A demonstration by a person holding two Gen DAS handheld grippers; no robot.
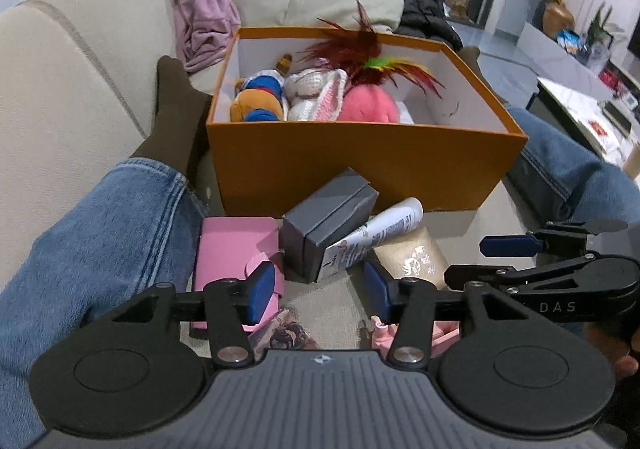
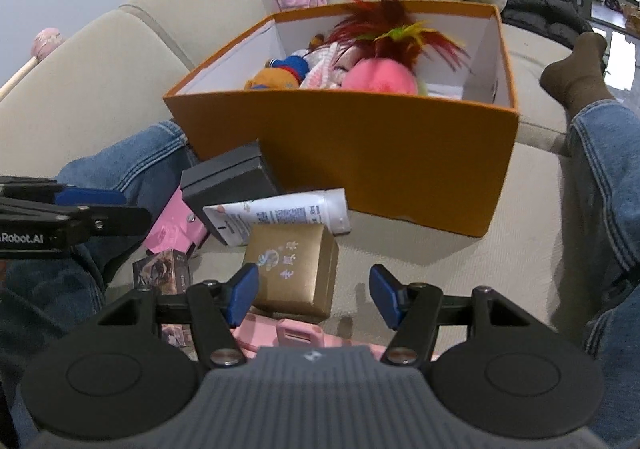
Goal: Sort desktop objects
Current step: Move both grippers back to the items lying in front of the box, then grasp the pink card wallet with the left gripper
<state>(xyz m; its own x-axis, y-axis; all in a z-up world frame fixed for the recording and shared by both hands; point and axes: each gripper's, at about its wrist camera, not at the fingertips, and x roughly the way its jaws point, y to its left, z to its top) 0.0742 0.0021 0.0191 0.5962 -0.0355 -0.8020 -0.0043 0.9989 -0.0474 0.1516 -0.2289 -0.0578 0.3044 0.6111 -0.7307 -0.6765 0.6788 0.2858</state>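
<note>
Two sets of jaws released, nothing gripped; white tube flat, cap end toward orange box.

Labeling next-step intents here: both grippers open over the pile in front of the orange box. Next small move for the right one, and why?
Probably ease the right gripper down and close on the gold box. It lies loose on the sofa cushion between the open pads, nothing held, and the orange box just behind already holds toys.
</note>
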